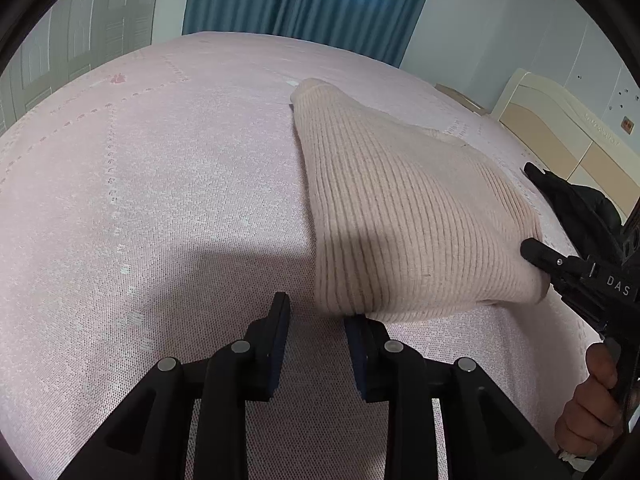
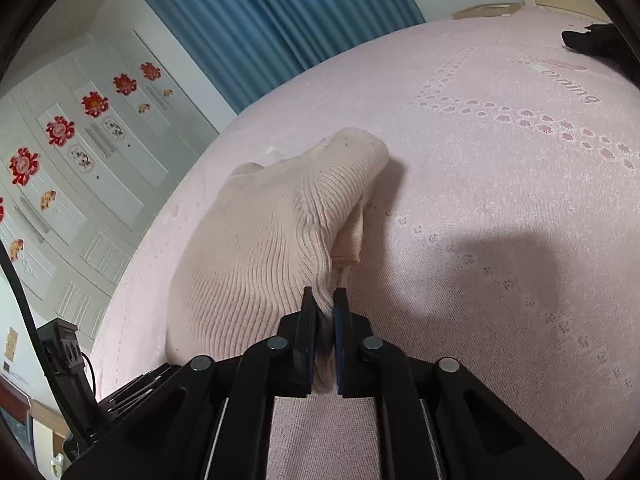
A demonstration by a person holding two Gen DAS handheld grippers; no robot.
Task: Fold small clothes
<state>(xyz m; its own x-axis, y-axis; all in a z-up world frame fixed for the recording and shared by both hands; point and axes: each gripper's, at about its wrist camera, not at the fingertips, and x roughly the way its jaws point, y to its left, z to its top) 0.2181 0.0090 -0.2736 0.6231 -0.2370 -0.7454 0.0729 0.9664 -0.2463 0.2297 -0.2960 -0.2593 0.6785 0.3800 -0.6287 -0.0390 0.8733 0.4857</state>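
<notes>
A: The bed (image 1: 160,184) fills both views, its pink cover bare around one piece of clothing. What lies on it?

B: A ribbed beige knit (image 1: 400,220), spread over the middle of the bed and partly raised. From the right wrist view it bunches toward the camera, one edge doubled under on its right side. A dark garment (image 2: 592,40) sits near the far edge, well apart from it.

A: Which step does this look like?

B: Probably the middle of a fold. The right gripper (image 2: 324,300) pinches a gathered edge of the knit, jaws clenched on the cloth, which hangs out between them. That corner is lifted off the bed, so the fabric drapes down from it.

A: And the left gripper (image 1: 316,308)?

B: Its jaws stand apart, grasping nothing. It hovers just beside the near hem of the knit, with the right finger's tip hidden under that hem and the left one over bare cover.

A: So what does the next move call for?

B: Most likely the left gripper needs to close on the near hem, so that both corners are held. Then the pair can carry the edge across and lay it flat. The knit is soft and stretchy; a one-sided pull would probably skew the fold.
</notes>
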